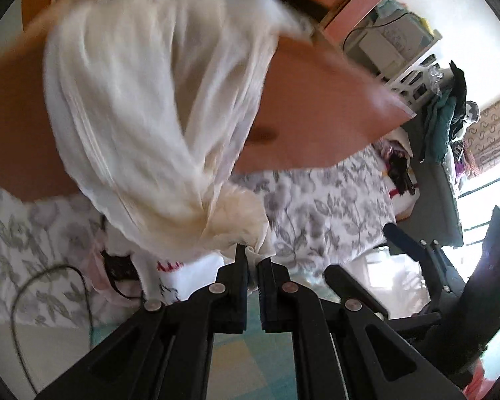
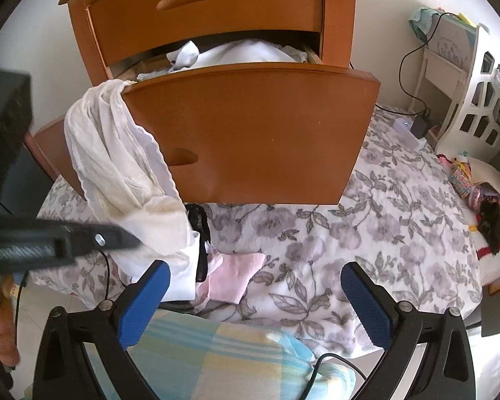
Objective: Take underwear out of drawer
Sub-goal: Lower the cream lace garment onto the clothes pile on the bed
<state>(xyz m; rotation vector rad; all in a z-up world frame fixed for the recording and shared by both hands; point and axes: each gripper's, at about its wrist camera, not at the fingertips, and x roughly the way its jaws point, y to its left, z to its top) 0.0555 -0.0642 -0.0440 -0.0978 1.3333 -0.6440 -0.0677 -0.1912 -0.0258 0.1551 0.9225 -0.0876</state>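
Note:
My left gripper (image 1: 254, 256) is shut on a bunched end of cream-white underwear (image 1: 143, 106), which stretches up to the open wooden drawer (image 1: 316, 100). In the right wrist view the same underwear (image 2: 116, 166) hangs over the left corner of the drawer front (image 2: 256, 133), and the left gripper (image 2: 130, 238) pinches its lower end just above a pile of clothes on the bed. White fabric (image 2: 243, 53) still fills the drawer. My right gripper (image 2: 255, 276) stands open above the bed, with nothing between its blue pads (image 2: 150, 296).
A floral bedspread (image 2: 383, 216) lies under the drawer, with pink and white garments (image 2: 236, 273) and a black strap (image 2: 200, 233) on it. A white shelf unit (image 2: 476, 100), a charger and a cable stand at right. A striped cloth (image 2: 216, 360) is in the foreground.

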